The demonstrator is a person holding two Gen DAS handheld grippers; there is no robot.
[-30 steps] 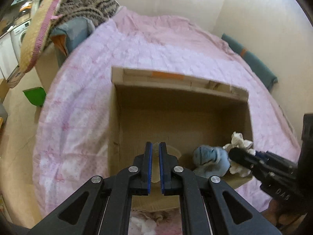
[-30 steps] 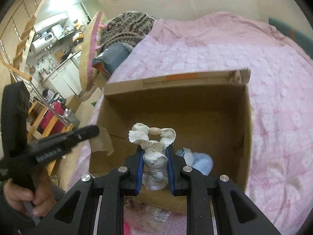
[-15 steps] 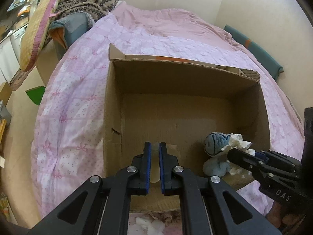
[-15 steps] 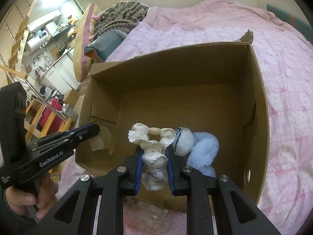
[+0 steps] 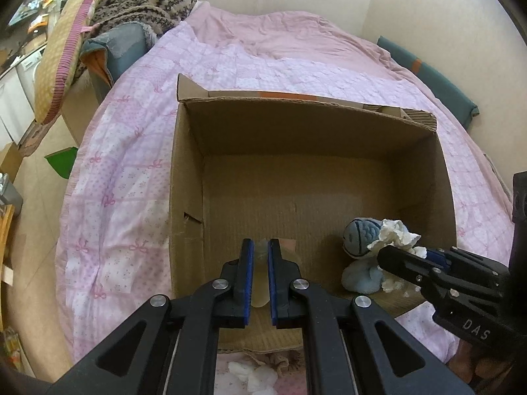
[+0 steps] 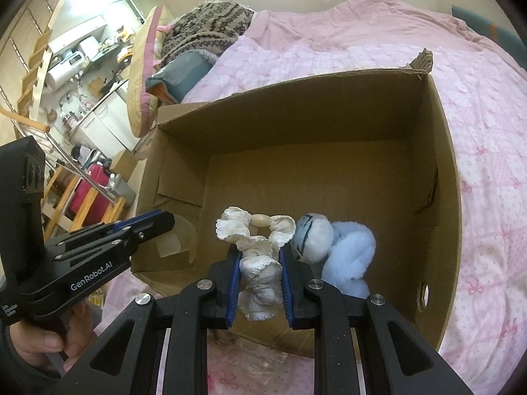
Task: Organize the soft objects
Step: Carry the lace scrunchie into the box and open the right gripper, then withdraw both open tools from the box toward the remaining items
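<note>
the left gripper (image 5: 260, 247), jaws nearly closed on a thin translucent piece (image 5: 261, 273), is left of the right gripper (image 6: 258, 256), which clamps a white frilly cloth (image 6: 258, 253) inside the cardboard box (image 6: 441, 151), touching the blue plush toy (image 6: 346, 250) on its right.

Home, bedroom w/ kitchen nook beyond. Bed (image 5: 296, 52) w/ pink quilt (image 6: 477, 164), knit blanket (image 6: 204, 29) & cushion (image 5: 62, 59) piled at one end. Past it, counter (image 6: 98, 105) w/ appliances, probably a rice cooker (image 6: 66, 65); blurry.
</note>
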